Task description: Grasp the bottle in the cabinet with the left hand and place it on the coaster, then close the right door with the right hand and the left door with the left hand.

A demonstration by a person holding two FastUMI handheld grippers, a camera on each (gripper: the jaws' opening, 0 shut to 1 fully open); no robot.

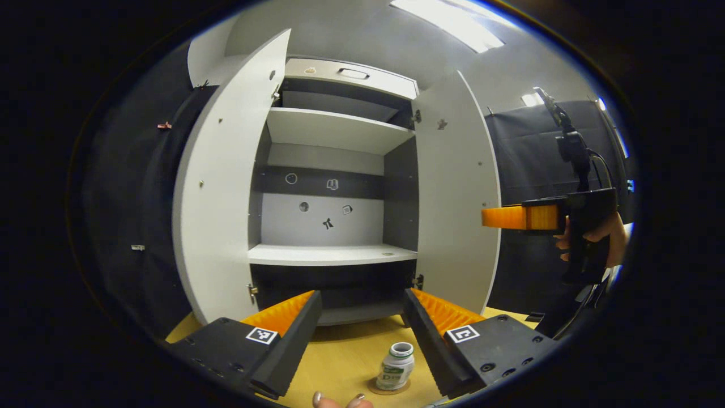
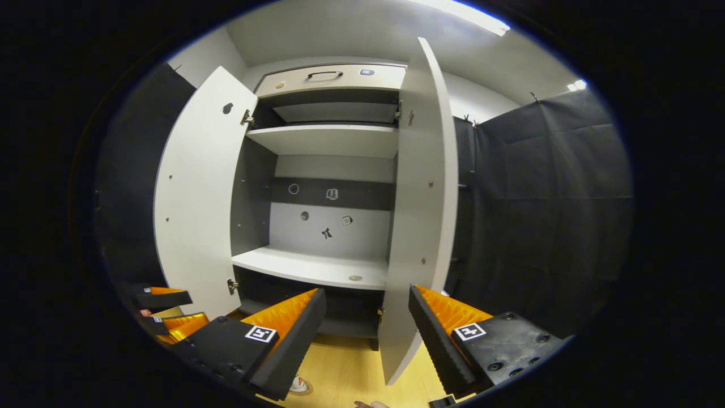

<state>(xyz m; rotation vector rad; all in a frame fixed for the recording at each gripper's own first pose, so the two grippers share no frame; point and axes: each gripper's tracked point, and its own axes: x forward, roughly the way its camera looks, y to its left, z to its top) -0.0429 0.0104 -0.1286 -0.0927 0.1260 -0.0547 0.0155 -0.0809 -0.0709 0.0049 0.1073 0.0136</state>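
Bright ceiling light panel (image 1: pixel 447 25) overhead, sharp focus centrally, strong fisheye bending toward the edges.

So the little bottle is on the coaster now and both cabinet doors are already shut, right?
Not quite. The bottle does stand on the coaster, but the doors are not shut. The left gripper view shows the left door and the right door both swung wide open, with the bare shelves between them. Both still need closing.
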